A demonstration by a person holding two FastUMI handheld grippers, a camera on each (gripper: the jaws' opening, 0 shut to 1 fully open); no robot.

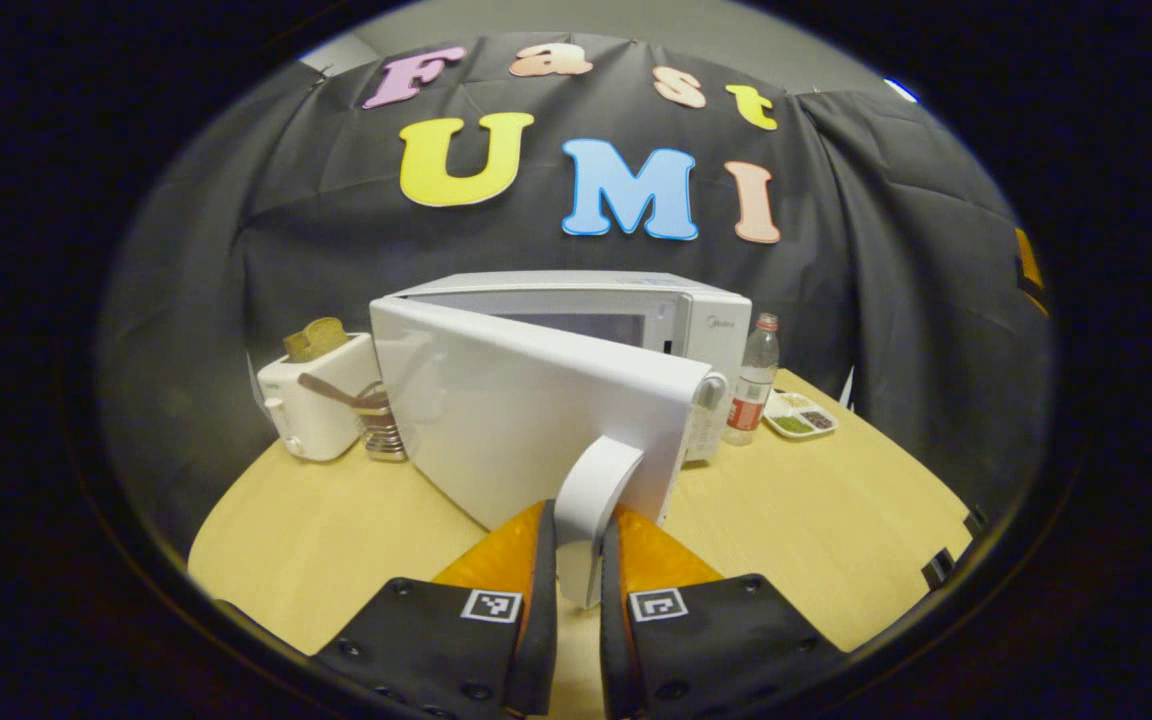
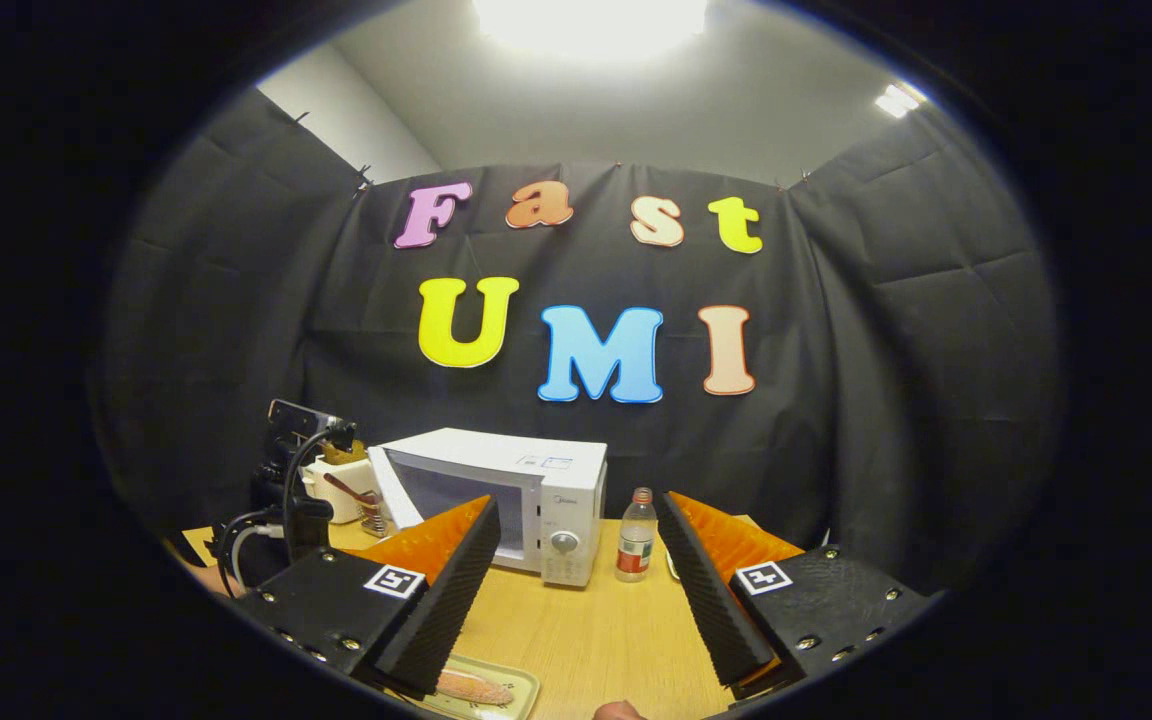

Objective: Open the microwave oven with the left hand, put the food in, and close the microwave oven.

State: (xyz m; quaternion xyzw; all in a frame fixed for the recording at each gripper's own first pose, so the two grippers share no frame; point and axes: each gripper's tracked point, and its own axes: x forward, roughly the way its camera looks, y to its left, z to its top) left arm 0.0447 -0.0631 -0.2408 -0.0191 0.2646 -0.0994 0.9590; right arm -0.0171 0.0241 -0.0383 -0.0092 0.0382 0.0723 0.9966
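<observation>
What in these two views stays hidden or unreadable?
- Microwave inside: left gripper view, swung door blocks it.
- Food on the tray: right gripper view, cut off at the bottom edge behind the right claw.
- Contents of the divided dish: left gripper view, too small.

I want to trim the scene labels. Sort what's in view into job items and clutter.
Job:
microwave
its door, partly open
door handle, left gripper shut on it
food on a tray
right gripper, open

Lying about:
toaster
bottle
dish with compartments
table
</observation>
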